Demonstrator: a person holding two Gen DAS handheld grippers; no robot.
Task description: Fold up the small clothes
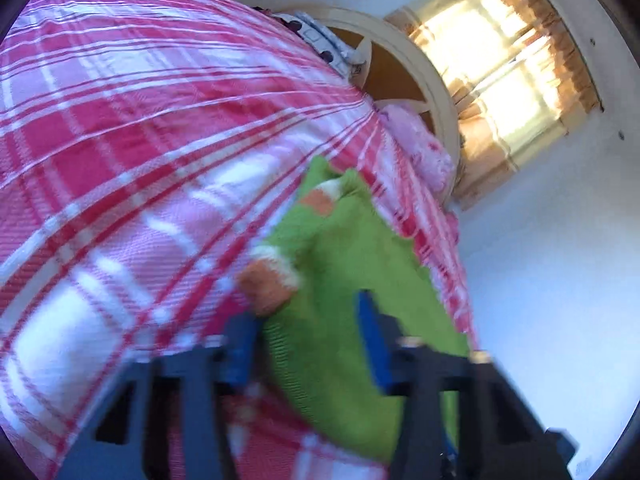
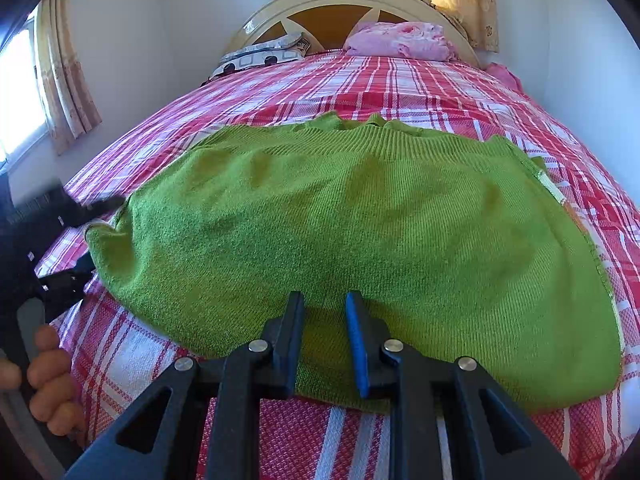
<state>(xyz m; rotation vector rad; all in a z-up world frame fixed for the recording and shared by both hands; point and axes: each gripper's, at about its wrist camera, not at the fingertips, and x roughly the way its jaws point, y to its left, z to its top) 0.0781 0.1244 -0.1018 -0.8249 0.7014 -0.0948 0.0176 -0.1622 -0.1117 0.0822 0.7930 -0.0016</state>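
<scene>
The green knitted sweater (image 2: 352,216) with orange-and-white cuffs lies spread on the red-and-white checked bedspread (image 2: 400,80). The right gripper (image 2: 324,312) hovers over its near hem, jaws apart. The left gripper (image 1: 308,320) straddles the sweater's side edge, jaws apart, the view blurred.

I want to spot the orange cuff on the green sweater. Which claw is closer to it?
Left. The left claw sits right beside the orange cuff, open. The right claw is open over the green sweater at its near hem, with no cuff in sight.
</scene>
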